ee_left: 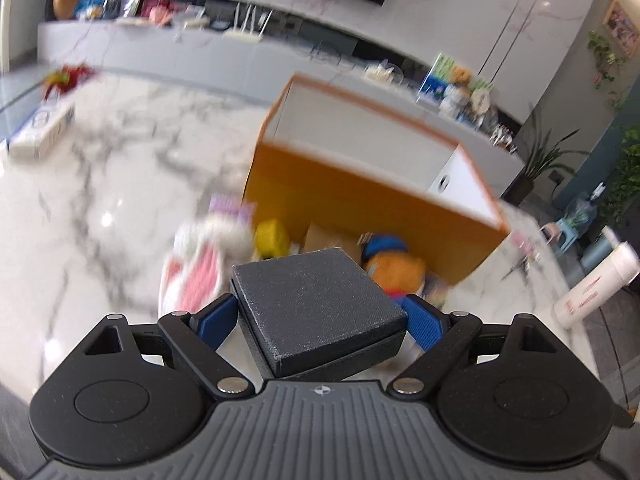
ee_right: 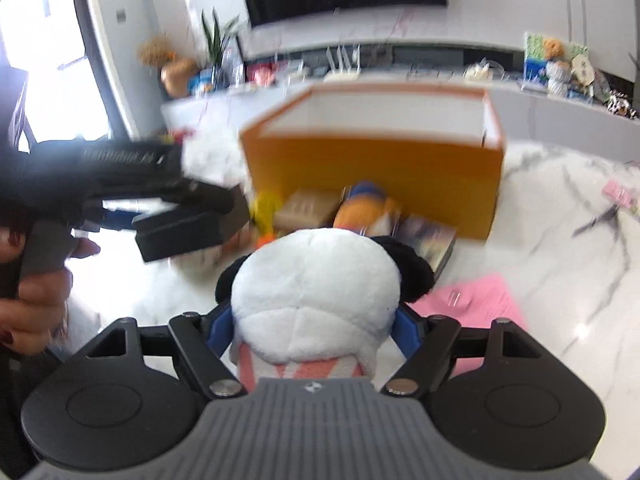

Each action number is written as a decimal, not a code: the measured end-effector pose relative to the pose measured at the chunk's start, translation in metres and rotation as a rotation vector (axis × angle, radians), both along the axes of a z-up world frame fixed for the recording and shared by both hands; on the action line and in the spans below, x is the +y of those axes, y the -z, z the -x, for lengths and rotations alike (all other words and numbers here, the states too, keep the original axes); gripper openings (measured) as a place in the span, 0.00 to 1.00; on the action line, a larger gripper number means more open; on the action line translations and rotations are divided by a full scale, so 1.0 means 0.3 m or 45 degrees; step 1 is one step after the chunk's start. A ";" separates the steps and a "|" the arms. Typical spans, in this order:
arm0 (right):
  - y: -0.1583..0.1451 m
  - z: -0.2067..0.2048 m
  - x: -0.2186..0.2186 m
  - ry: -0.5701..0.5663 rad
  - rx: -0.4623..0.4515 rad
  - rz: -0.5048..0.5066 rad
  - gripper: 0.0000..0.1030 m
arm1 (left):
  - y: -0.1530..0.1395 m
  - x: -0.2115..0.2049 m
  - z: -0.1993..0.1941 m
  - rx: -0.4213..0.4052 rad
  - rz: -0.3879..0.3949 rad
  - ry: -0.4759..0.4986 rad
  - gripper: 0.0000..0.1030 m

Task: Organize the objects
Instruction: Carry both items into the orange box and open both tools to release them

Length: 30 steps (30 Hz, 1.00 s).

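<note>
Left claw is clamped on a dark grey box; right claw grips a white plush toy by its soft body. The orange bin lies ahead of both. Risks: the plush may slip from the pads; the two loaded claws, close together, may collide at the bin mouth.

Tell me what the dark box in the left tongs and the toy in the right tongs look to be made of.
Dark box: probably rigid card wrapped in textured paper or fabric; matte, fine woven grain, crisp edges.
Panda toy: plush fabric, likely stuffed; fuzzy white pile, black ears, visible seams.
</note>
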State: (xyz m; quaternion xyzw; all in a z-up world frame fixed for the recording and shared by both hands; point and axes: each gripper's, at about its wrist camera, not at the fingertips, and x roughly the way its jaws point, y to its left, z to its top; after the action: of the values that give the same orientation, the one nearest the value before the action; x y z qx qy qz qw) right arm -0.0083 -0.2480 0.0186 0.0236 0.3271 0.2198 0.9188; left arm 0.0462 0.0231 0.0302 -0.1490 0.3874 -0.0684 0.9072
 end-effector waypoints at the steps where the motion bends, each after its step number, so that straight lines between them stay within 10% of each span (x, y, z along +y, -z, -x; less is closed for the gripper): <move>1: -0.039 -0.021 -0.016 0.012 -0.020 -0.026 0.76 | -0.037 -0.002 -0.021 -0.015 0.001 0.008 1.00; 11: -0.335 -0.623 0.027 0.024 -0.097 0.166 0.76 | -0.313 -0.128 -0.598 0.001 -0.075 0.066 1.00; 19: -0.139 -0.972 0.117 -0.062 0.137 0.313 0.76 | -0.087 -0.226 -0.945 0.253 -0.134 0.077 1.00; 30: 0.060 -1.116 0.163 -0.195 0.432 0.453 0.76 | 0.177 -0.296 -1.066 0.426 -0.334 0.074 1.00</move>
State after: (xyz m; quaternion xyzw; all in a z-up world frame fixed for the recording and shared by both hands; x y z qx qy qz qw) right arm 0.3266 -0.1990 0.0005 -0.1267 0.5109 0.2207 0.8211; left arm 0.3660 -0.0657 -0.0231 -0.0276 0.5423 -0.0177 0.8395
